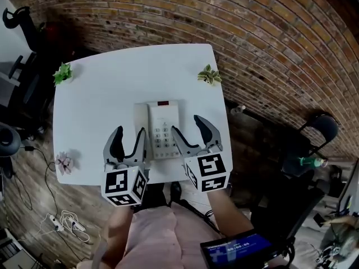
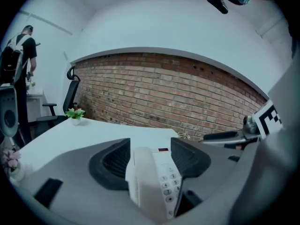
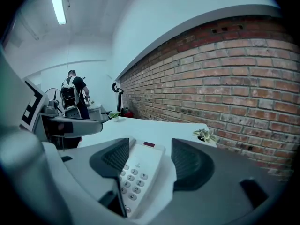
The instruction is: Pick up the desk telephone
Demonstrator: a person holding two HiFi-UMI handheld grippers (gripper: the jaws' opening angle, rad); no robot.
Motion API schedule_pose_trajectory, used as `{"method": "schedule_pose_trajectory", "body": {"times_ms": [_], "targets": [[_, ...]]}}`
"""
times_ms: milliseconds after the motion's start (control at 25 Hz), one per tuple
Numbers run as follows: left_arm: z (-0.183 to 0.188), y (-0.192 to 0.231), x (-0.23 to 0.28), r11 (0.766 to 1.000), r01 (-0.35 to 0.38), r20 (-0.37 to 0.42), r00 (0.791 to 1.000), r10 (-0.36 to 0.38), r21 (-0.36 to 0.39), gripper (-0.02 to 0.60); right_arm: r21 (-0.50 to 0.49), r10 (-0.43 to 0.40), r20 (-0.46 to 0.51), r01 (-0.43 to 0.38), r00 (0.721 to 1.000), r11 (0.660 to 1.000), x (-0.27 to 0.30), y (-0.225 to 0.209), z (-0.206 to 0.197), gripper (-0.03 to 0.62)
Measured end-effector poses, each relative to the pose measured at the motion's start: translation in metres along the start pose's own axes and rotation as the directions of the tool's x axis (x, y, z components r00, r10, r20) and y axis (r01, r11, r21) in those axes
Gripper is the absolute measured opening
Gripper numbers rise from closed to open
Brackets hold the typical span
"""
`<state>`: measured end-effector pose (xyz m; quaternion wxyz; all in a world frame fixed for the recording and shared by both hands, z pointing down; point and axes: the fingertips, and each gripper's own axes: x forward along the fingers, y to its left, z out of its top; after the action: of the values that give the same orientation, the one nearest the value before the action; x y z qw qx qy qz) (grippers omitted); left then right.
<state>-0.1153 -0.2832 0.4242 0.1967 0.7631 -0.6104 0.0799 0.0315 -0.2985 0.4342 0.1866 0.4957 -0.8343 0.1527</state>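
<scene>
At the middle of the table's [image 1: 112, 77] near edge, the desk telephone [image 1: 160, 129] lies flat, not yet lifted. We hold the left tongs [image 1: 127, 144] and right tongs [image 1: 195, 134] open, straddling its two sides without clamping; gripping and raising remain. We count one telephone, two tongs and three small plants [image 1: 63, 73] at the table's corners.

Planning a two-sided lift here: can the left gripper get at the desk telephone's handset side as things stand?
Probably yes: the left gripper holds its open jaws around the handset edge of the desk telephone, with nothing else on the table between.
</scene>
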Motion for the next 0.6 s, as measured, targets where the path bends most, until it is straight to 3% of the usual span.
{"method": "schedule_pose_trajectory", "body": {"times_ms": [160,320,600], "targets": [[-0.026,0.014,0.037,0.995,0.025,-0.097,0.995,-0.034,-0.100,0.304,0.060,0.043,-0.064,-0.039,0.997,0.997,0.034,-0.004,-0.020,0.318],[-0.052,0.019,0.065,0.987,0.056,-0.179,0.980,-0.083,-0.151,0.338,0.113,0.088,-0.127,-0.074,0.988,0.991,0.064,-0.003,-0.041,0.345],[-0.078,0.025,0.098,0.963,0.105,-0.255,0.952,-0.169,-0.247,0.379,0.181,0.145,-0.194,-0.110,0.970,0.977,0.096,-0.002,-0.064,0.354]]}}
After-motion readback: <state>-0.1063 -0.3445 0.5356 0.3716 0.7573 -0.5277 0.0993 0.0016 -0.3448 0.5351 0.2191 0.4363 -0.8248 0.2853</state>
